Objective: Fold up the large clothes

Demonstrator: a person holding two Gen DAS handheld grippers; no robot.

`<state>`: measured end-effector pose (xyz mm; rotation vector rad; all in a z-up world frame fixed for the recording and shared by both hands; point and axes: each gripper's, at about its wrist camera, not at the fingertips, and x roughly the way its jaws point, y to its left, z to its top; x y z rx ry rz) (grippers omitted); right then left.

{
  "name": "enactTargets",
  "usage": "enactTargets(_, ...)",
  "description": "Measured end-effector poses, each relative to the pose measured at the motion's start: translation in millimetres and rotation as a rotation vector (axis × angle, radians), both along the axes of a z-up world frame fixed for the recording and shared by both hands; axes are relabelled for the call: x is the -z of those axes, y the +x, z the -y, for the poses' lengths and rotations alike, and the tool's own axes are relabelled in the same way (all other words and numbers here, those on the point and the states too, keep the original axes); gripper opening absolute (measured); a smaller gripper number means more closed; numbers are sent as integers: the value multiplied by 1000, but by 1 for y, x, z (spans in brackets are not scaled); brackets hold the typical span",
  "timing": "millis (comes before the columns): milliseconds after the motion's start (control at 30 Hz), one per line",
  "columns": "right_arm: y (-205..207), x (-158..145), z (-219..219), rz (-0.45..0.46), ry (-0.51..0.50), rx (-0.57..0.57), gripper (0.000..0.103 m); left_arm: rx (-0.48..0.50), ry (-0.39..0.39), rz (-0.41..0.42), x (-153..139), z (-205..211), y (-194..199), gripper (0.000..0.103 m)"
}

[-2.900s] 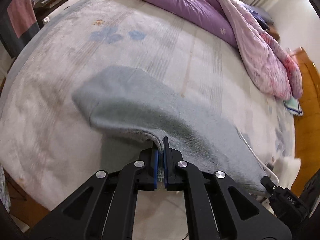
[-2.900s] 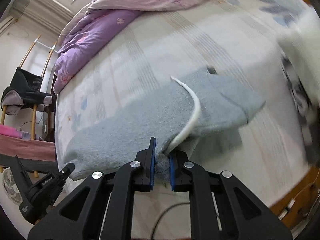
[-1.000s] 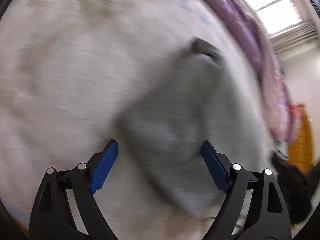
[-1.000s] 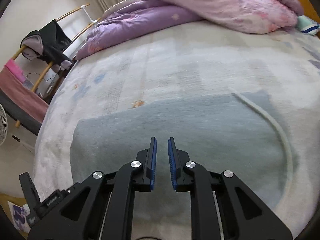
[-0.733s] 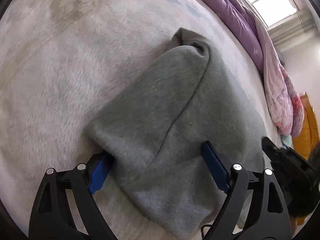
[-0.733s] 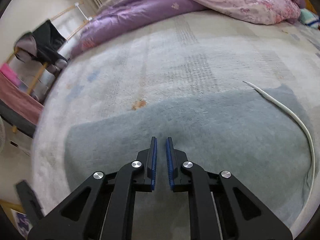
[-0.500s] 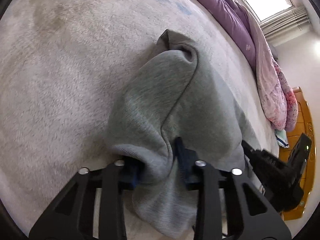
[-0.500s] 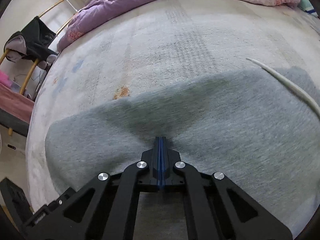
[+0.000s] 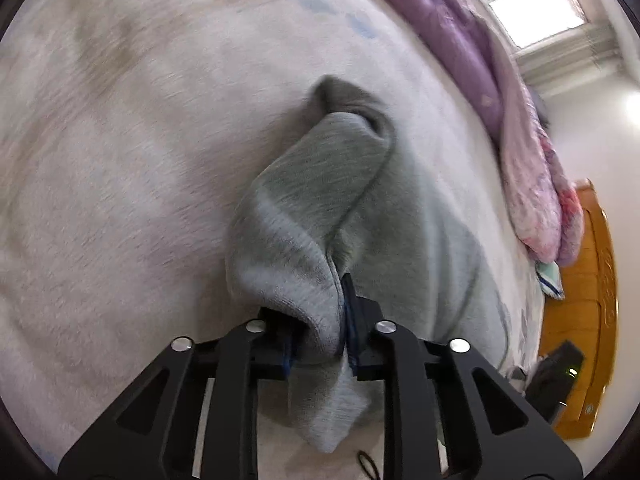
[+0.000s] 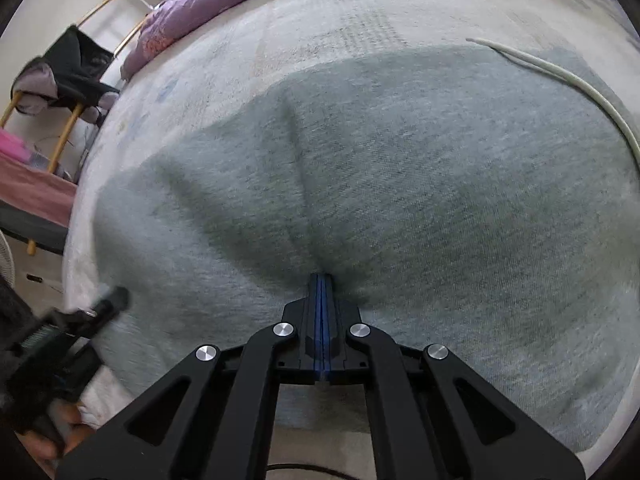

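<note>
Grey fleece, a folded sweatshirt (image 10: 400, 184) with a white drawstring (image 10: 568, 80), lies on the pale bed cover (image 9: 120, 160). A second ago both tongs hung apart over it; now the left gripper (image 9: 320, 320) has clamped a thick bunch at its end, and the right gripper (image 10: 321, 320) has pinched together on the near edge. With both grips set, the next fold looks ready to lift.

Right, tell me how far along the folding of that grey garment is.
Done: the grey garment lies lengthwise on the bed, apparently already doubled into a long band. In hand: the left tool is shut on a bunched end of it, and the right tool is pinched shut on its near edge. Left: carrying those gripped parts across to shorten the band, then flattening the creases.
</note>
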<state>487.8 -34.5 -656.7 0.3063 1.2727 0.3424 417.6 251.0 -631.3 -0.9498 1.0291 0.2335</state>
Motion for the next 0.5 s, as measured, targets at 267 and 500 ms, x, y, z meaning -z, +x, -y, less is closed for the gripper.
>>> enactTargets(267,-21,-10,5,-34,73,28,3,-87,-18,-30,28,1,-32,52)
enactTargets(500,-35,-19,-3,0,71,6,12,50,48,-31,14,15,-4,15)
